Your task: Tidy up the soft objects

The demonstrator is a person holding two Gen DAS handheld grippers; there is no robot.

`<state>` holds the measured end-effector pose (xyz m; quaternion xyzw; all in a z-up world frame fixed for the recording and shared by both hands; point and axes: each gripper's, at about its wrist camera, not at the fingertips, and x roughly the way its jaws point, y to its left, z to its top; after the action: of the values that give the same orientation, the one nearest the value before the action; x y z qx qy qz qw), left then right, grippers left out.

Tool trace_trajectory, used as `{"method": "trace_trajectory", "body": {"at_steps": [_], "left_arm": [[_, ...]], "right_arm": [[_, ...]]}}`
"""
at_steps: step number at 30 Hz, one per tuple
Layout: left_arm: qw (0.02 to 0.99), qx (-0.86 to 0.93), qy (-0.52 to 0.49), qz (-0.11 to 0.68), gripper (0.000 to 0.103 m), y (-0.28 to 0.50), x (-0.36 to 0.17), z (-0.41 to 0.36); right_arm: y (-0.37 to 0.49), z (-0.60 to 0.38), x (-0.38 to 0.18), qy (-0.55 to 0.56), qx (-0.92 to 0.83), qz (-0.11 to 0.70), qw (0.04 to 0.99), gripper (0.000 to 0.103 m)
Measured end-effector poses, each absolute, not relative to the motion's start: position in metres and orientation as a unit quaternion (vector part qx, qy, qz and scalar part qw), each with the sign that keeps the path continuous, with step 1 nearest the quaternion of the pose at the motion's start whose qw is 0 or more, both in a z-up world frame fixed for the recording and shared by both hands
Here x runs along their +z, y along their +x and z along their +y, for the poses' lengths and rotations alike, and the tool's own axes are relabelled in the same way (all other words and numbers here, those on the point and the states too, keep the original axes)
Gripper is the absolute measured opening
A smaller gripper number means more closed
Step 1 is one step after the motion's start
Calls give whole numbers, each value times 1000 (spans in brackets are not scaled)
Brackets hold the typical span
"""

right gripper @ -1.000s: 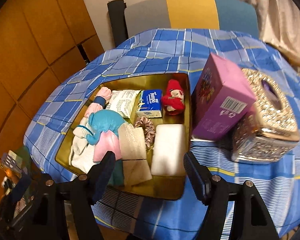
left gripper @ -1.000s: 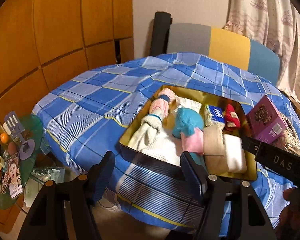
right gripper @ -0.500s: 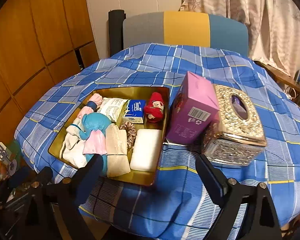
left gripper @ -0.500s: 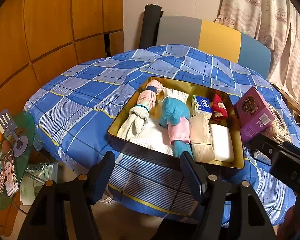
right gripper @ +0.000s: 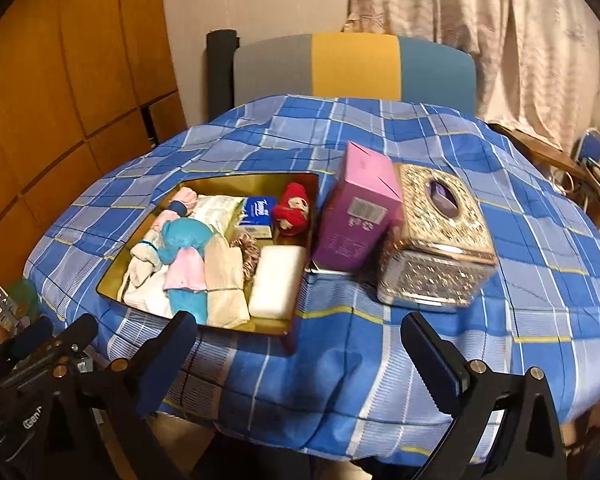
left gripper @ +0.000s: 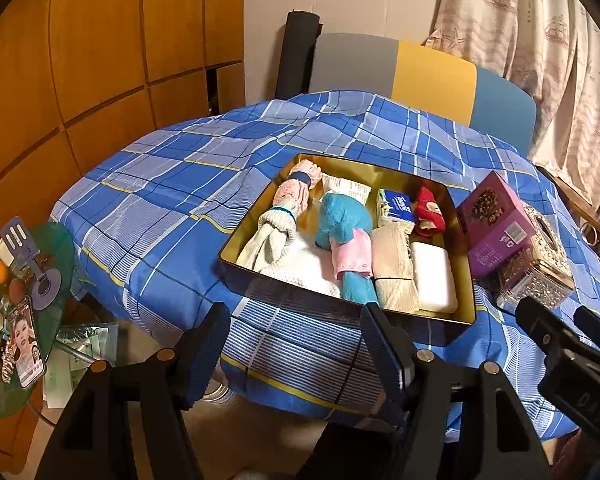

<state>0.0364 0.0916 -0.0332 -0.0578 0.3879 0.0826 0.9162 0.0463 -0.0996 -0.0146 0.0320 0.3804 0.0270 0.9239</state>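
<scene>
Both grippers — L (left gripper: 296,344) & R (right gripper: 300,354), jaws just widened — spread, empty, before gold tray (right gripper: 112,276).

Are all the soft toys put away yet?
Mostly, it looks like. The blue plush, socks, red doll and sponge lie in the gold tray. Both grippers are open and empty. The purple box and tissue box stand outside.

A blue checked tablecloth (right gripper: 380,360) is seen, a gold tray (left gripper: 466,280), a purple box (right gripper: 352,220), a turquoise plush (left gripper: 340,220)
</scene>
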Motion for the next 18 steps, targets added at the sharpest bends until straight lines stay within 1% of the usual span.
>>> {"method": "trace_trajectory", "body": {"at_steps": [7, 13, 18], "left_arm": [[922, 70, -48, 379, 69, 28, -28, 81], [921, 53, -49, 382, 69, 24, -28, 74], [922, 45, -45, 381, 68, 21, -27, 69]], "right_arm": [[35, -109, -17, 12, -23, 383, 923, 103], [26, -125, -11, 41, -33, 375, 925, 103], [25, -127, -7, 30, -51, 375, 925, 103]]}}
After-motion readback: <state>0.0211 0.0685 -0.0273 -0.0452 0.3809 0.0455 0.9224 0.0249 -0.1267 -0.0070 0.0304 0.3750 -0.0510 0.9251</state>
